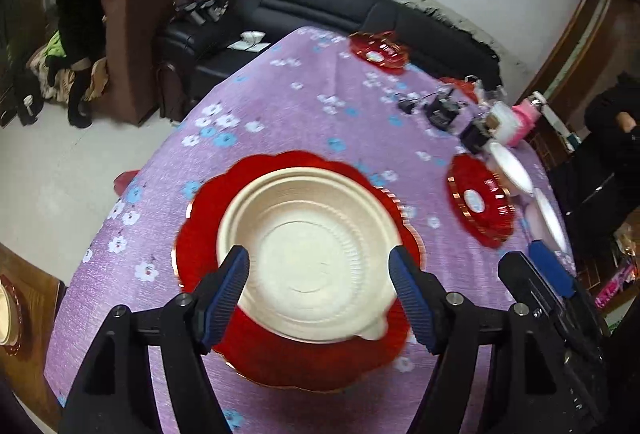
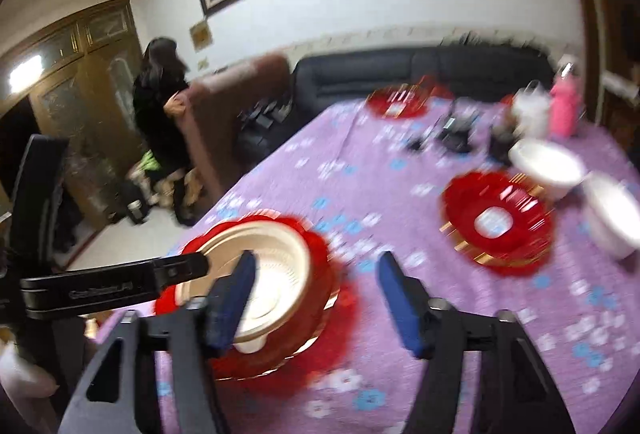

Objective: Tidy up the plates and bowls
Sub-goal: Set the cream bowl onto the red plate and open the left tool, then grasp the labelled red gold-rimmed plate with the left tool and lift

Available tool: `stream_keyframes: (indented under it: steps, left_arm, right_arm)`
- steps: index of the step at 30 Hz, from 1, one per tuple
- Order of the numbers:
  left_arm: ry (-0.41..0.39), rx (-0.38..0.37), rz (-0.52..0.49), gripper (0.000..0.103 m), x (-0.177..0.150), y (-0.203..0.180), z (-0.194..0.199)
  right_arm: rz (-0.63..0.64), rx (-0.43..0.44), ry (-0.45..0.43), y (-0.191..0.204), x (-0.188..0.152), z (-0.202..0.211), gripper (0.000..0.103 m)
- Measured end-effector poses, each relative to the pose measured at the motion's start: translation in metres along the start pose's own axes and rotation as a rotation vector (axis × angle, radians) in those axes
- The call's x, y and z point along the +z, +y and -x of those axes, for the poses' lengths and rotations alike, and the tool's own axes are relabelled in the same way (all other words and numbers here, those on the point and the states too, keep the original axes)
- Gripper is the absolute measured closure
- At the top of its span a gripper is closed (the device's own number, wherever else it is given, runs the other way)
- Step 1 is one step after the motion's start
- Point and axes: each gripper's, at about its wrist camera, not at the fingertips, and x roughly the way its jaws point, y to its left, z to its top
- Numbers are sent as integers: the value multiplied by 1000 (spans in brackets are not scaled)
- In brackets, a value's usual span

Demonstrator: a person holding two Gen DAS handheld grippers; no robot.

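A cream bowl (image 1: 308, 254) sits in a red scalloped plate (image 1: 288, 354) on the purple flowered tablecloth (image 1: 280, 106). My left gripper (image 1: 320, 286) is open, its fingers either side of the bowl and empty. My right gripper (image 2: 316, 298) is open and empty, just right of the same bowl (image 2: 264, 274) and red plate (image 2: 320, 322). A second red plate (image 2: 496, 222) lies to the right, with two white bowls (image 2: 548, 166) (image 2: 612, 214) beyond it. A third red plate (image 1: 378, 52) sits at the far edge.
Black chargers and cables (image 1: 440, 110), a white container (image 2: 532, 110) and a pink bottle (image 2: 564, 106) stand at the back right. A black sofa (image 1: 320, 6) and brown armchair (image 1: 160, 14) lie beyond the table. A person in black (image 2: 160, 106) stands by the armchair.
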Motion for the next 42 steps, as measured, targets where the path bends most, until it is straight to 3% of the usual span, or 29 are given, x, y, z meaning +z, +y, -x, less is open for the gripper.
stream_keyframes:
  steps: [1, 4, 6, 8, 11, 14, 15, 16, 19, 22, 24, 28, 37, 42]
  left_arm:
    - [-7, -8, -3, 31, 0, -3, 2]
    - [-5, -18, 0, 31, 11, -12, 6]
    - [-7, -38, 45, 31, 18, -13, 13]
    - [-39, -58, 43, 24, 19, -18, 23]
    - [-83, -48, 9, 16, 10, -31, 27]
    - [-22, -87, -10, 16, 8, -48, 9]
    - [0, -98, -9, 16, 7, -54, 3]
    - [14, -116, -13, 16, 6, -61, -2]
    - [27, -134, -61, 16, 8, -81, -12]
    - [31, -125, -79, 16, 14, -97, -26]
    - [48, -138, -87, 16, 21, -111, -40]
    - [118, -157, -113, 16, 38, -144, -77]
    - [256, -54, -90, 19, 69, -186, -193]
    - [308, 13, -98, 28, 68, -194, -239]
  right_arm:
    - [17, -35, -33, 0, 2, 5, 8]
    - [20, -80, -126, -5, 22, 14, 7]
    - [21, -98, -120, -10, 54, 12, 7]
    - [3, -50, -73, -15, 80, 16, 7]
    - [-28, 2, -90, -29, 67, 31, 7]
    - [4, -76, -14, -51, 33, 17, 10]
    - [-6, -104, 9, -65, 27, 11, 18]
    - [-45, -130, 40, -85, 22, 5, 28]
    - [-301, -124, 91, -167, 14, 2, 43]
    - [-497, -157, 72, -235, 11, 3, 44]
    - [-554, -139, 77, -255, 10, -4, 44]
    - [-564, -133, 112, -259, 8, -25, 44]
    - [-492, -185, 206, -253, 7, -80, 44]
    - [-521, -168, 216, -264, 4, -96, 50]
